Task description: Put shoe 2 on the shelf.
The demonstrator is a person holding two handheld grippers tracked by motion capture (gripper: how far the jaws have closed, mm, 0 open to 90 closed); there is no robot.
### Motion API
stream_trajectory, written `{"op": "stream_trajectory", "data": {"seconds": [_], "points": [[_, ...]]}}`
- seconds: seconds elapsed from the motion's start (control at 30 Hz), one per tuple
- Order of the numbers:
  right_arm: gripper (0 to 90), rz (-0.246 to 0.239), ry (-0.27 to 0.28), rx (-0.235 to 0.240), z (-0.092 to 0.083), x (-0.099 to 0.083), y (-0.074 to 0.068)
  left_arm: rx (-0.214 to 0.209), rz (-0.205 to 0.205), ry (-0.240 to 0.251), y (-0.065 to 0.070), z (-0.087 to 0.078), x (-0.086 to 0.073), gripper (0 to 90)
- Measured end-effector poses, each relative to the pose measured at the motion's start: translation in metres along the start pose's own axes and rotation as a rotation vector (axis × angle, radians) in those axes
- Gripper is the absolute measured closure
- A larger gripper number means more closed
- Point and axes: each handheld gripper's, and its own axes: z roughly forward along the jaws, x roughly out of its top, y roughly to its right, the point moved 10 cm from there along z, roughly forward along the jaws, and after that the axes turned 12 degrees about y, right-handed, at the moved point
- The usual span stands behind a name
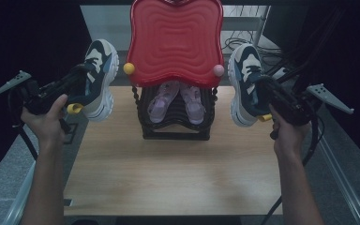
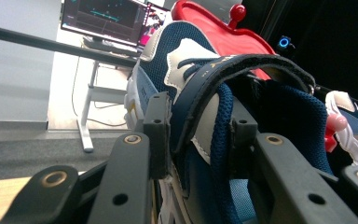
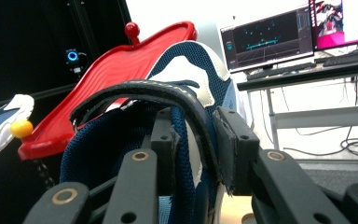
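Sneakers, 2 of them, hang in the air on either side of the red tray (image 1: 176,42) at the top middle of the high view. We hold the left sneaker (image 1: 99,77) at the left of the frame with our left gripper (image 1: 77,91), its jaws clamped on the navy strap and collar. Our right gripper (image 1: 262,96) pinches the right sneaker (image 1: 243,79) the same way at the right. Below the tray, on the black rack (image 1: 176,129), we see a pair of pink sandals (image 1: 176,101). The wooden table (image 1: 168,173) fills the lower middle.
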Motion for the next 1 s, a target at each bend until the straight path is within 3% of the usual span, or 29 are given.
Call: {"op": "stream_trajectory", "data": {"seconds": [0.23, 0.43, 0.57, 0.87, 1.0], "points": [[70.0, 0.005, 0.006, -0.007, 0.012, 0.013, -0.002, -0.008, -0.002, 0.001, 0.003, 0.01, 0.008, 68.0], [70.0, -0.015, 0.013, 0.011, 0.018, 0.027, -0.012, -0.012, -0.001, -0.001, 0.006, 0.014, 0.015, 68.0], [70.0, 0.001, 0.027, 0.026, 0.022, 0.038, -0.019, -0.015, -0.005, 0.009, 0.009, 0.015, 0.025, 68.0], [69.9, 0.011, 0.06, 0.05, 0.037, 0.062, -0.035, -0.018, 0.047, 0.008, 0.021, 0.022, 0.044, 68.0], [69.9, 0.026, 0.053, 0.06, 0.044, 0.066, -0.042, -0.021, 0.051, 0.003, 0.025, 0.031, 0.048, 67.9]]}}
